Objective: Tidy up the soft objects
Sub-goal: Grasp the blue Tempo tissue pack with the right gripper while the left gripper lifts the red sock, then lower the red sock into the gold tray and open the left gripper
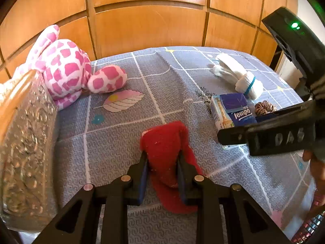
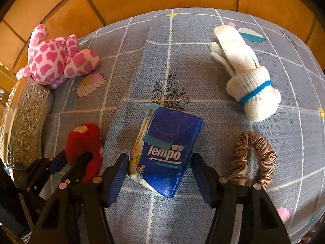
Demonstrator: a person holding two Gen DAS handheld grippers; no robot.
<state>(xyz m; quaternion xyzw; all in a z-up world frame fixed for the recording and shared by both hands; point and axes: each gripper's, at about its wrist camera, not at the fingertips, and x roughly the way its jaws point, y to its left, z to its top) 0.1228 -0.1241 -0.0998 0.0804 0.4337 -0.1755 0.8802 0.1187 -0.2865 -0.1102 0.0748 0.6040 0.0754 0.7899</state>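
Note:
My left gripper [image 1: 162, 158] is shut on a red fuzzy sock [image 1: 165, 142], which hangs from it just above the bed; the sock also shows in the right wrist view [image 2: 84, 148]. My right gripper [image 2: 160, 162] is open, its jaws on either side of a blue Tempo tissue pack [image 2: 168, 150] that lies on the bedcover, also in the left wrist view [image 1: 233, 109]. A pink-and-white plush toy [image 1: 67, 69] [image 2: 56, 59] lies far left. White gloves bound with a blue band [image 2: 245, 77] [image 1: 237, 75] lie far right. A tan scrunchie [image 2: 254, 158] [image 1: 265, 106] lies right of the pack.
The grey patterned bedcover [image 1: 121, 142] [image 2: 182, 61] carries everything. A silver embossed box [image 1: 26, 142] [image 2: 24, 122] stands at the left edge. A wooden wardrobe [image 1: 152, 20] is behind the bed. The right gripper's body [image 1: 284, 134] crosses the left wrist view's right side.

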